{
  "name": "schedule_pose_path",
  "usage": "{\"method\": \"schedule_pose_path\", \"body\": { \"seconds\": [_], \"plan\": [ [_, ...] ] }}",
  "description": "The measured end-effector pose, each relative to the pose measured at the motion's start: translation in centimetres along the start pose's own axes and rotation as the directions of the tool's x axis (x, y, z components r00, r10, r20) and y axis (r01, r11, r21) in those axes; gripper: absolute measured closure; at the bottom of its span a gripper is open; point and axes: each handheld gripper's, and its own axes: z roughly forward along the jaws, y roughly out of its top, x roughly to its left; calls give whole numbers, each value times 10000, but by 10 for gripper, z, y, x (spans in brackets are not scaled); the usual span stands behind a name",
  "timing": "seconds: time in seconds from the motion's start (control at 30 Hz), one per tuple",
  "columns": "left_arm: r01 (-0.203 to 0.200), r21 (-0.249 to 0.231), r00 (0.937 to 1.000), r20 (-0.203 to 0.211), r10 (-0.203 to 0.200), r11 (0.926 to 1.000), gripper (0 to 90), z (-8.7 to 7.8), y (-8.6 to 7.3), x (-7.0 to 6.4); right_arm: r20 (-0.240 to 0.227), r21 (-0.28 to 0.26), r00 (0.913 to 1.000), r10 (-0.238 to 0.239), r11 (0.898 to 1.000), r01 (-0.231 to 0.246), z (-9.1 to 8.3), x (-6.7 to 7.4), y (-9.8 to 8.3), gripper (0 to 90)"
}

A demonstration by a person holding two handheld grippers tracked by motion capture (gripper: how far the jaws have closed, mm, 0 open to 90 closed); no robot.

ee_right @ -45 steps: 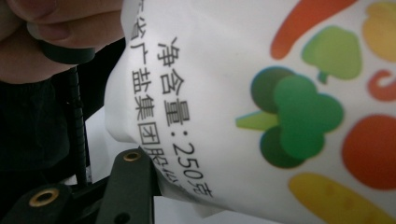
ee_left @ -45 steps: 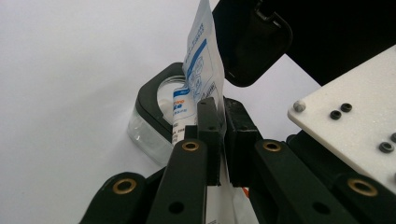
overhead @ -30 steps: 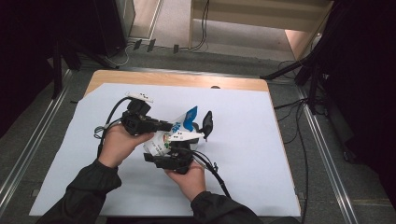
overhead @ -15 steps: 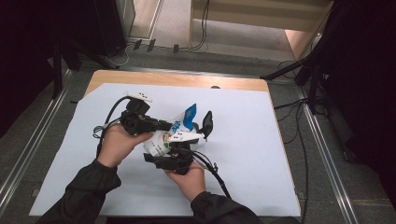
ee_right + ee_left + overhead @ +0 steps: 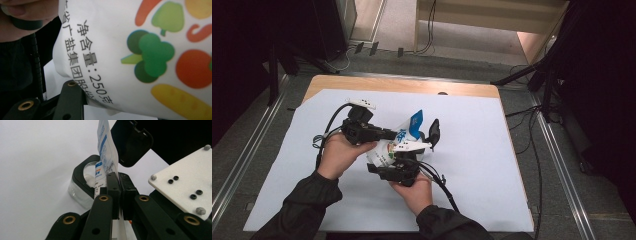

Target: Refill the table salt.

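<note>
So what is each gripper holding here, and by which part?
Left gripper pinches the white printed plastic pouch by its upper edge; right gripper clasps its belly.

Right tongs [image 5: 398, 161] slightly tighter on pouch [image 5: 404, 136]

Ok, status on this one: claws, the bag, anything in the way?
Left claw shut on salt bag. Right claw grips the bag's body, as far as visible. Open-lidded jar sits just beyond; nothing blocking.
</note>
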Motion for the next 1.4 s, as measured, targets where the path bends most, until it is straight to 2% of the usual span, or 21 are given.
{"method": "schedule_pose_path", "body": {
  "seconds": [0.47,0.53,0.7,0.77,1.03,1.4],
  "plan": [
    [132,132,9995,275,-135,9998,850,-1,-1,5,-159,-11,9997,178,9998,-179,-2,0,4,585],
    [170,349,9996,212,-177,9992,839,-1,-2,5,-175,3,9996,226,9997,-226,-2,-1,4,586],
    [113,431,9998,158,-120,9990,867,-2,-2,5,-115,46,9997,230,9997,-230,-2,-2,4,586],
    [53,502,10000,-33,-51,9987,882,-2,-1,4,-113,32,9997,223,9997,-223,-2,-2,4,585],
    [15,369,9995,-319,-3,9993,898,-2,1,0,-29,49,10000,33,10000,-33,-1,0,4,558],
    [-37,456,9995,-323,52,9990,900,-1,1,-1,183,22,9998,23,10000,-23,1,-1,1,569]
  ]
}}
